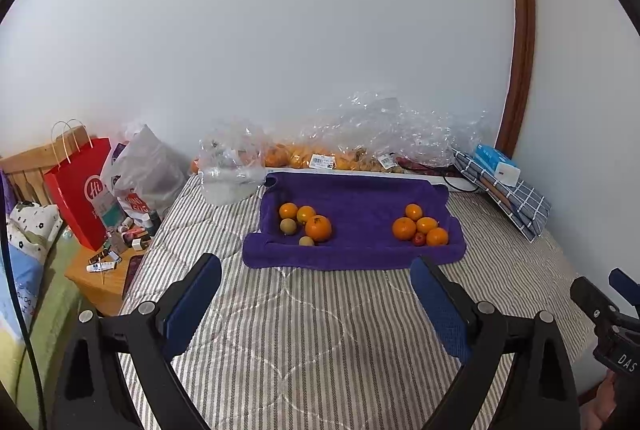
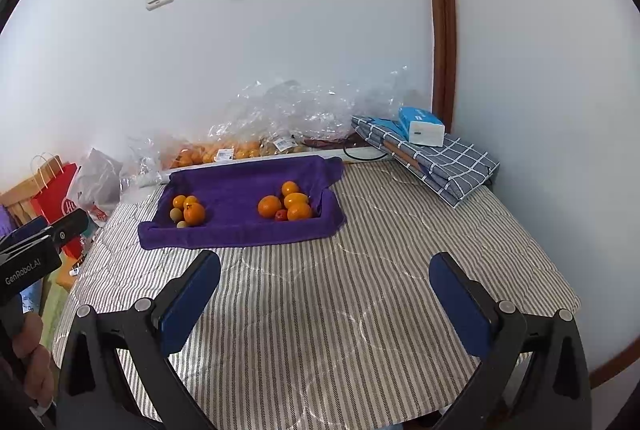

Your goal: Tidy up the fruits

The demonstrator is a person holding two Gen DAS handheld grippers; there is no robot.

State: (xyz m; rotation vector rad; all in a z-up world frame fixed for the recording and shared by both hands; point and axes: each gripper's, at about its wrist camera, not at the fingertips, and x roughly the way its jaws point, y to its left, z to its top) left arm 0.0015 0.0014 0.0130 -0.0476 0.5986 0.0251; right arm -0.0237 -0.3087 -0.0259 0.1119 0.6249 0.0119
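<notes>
Two clusters of fruit on a purple towel, spread across a striped bed with its edges rolled up into a low rim, likely to stop round fruit from rolling off. Left cluster: three oranges, the largest at the front, plus two small brownish-green fruits, maybe kiwis, too small to tell for sure. Right cluster: four oranges packed close, with one small red fruit tucked among them at the front. Wide bare stretch of towel between the two groups, so well apart.

Left gripper held low over the bedspread, short of the towel's near edge, jaws spread wide with nothing between them. Right gripper likewise back from the towel, jaws wide apart and empty. Both aimed at the fruit, probably a ready stance for reaching in.

Both piles mixed in kind, so either a sort by type under way or a grouping already settled; not decidable from this alone.

Behind the towel, along the wall, clear plastic bags with more oranges inside.
</notes>
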